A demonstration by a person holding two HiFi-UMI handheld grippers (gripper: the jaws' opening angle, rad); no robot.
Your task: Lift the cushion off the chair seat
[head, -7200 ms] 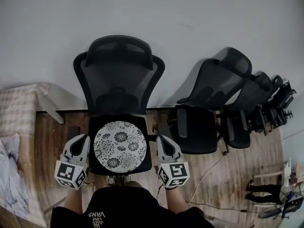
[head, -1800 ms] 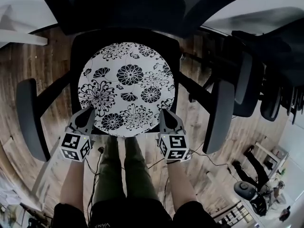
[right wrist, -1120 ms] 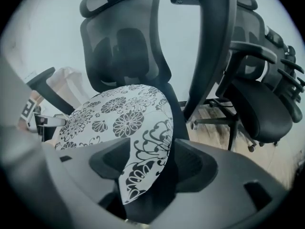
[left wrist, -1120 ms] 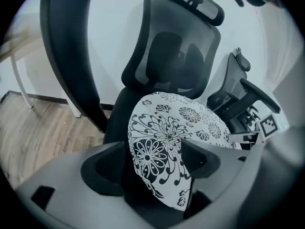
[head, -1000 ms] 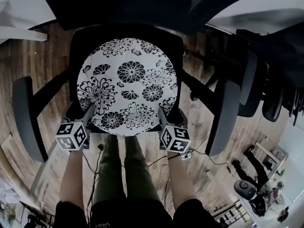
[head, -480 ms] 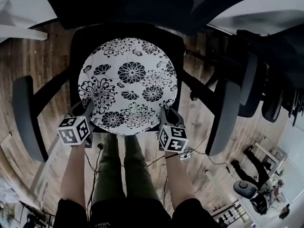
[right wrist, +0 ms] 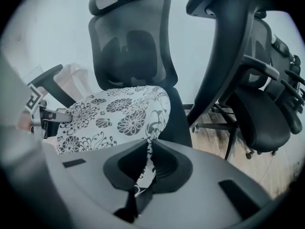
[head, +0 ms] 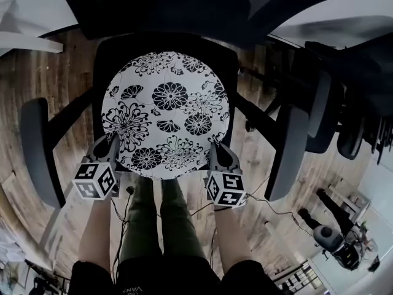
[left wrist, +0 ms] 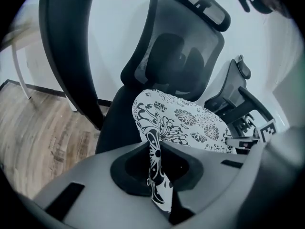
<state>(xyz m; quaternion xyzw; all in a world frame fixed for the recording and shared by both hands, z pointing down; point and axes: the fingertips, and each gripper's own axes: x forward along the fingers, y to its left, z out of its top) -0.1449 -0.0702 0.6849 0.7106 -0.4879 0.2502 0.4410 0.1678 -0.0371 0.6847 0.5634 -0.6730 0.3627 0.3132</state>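
Both forearms (head: 97,226) reach straight out over the knees, side by side. Each gripper tips steeply down at the near rim of the floral cushion (head: 164,112), which sits on the black chair seat (head: 101,72) between the two armrests (head: 38,149). The left gripper (head: 112,145) has just been closing, and now it pinches the cushion's near-left edge, fabric squeezed between its jaws. The right gripper (head: 216,149), jaws also just closing, clamps the near-right edge the same way. Both marker cubes (head: 95,180) face up toward the head camera.
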